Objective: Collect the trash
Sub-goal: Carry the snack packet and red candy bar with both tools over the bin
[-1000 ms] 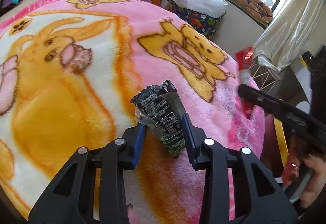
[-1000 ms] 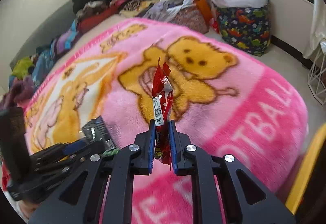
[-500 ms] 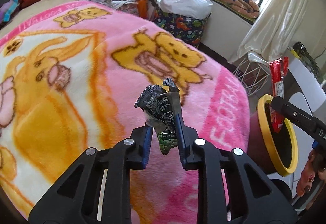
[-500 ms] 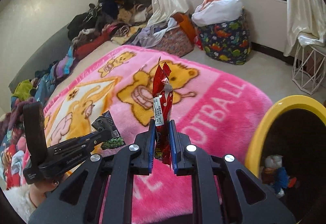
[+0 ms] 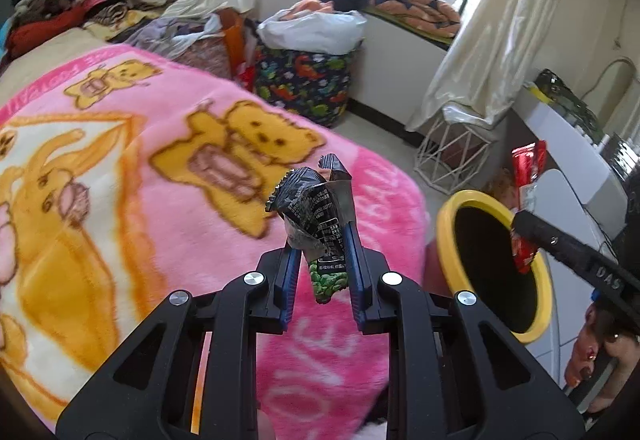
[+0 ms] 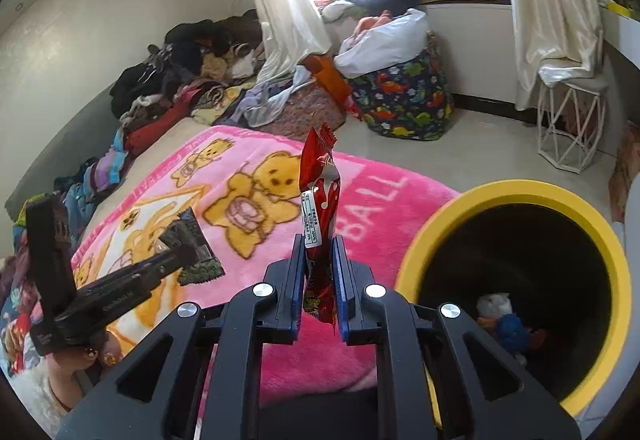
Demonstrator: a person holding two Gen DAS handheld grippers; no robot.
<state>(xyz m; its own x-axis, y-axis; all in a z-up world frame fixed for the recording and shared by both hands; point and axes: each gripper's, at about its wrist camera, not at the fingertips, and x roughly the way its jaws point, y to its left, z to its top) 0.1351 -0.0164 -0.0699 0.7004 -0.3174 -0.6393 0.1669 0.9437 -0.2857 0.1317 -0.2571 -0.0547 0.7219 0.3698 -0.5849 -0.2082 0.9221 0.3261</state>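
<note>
Left gripper (image 5: pixel 320 260) jaws clamp a black wrapper (image 5: pixel 316 215); right gripper (image 6: pixel 318 272) jaws clamp a red wrapper (image 6: pixel 318 199), yellow-rimmed bin (image 6: pixel 500 189) at three o'clock

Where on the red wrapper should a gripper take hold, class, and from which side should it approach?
Grip the red wrapper at its lower half, approaching from below with a pad on each flat face. It is a thin, flat, upright packet, so pinching across the faces holds it firmly, as the right gripper does now.
</note>
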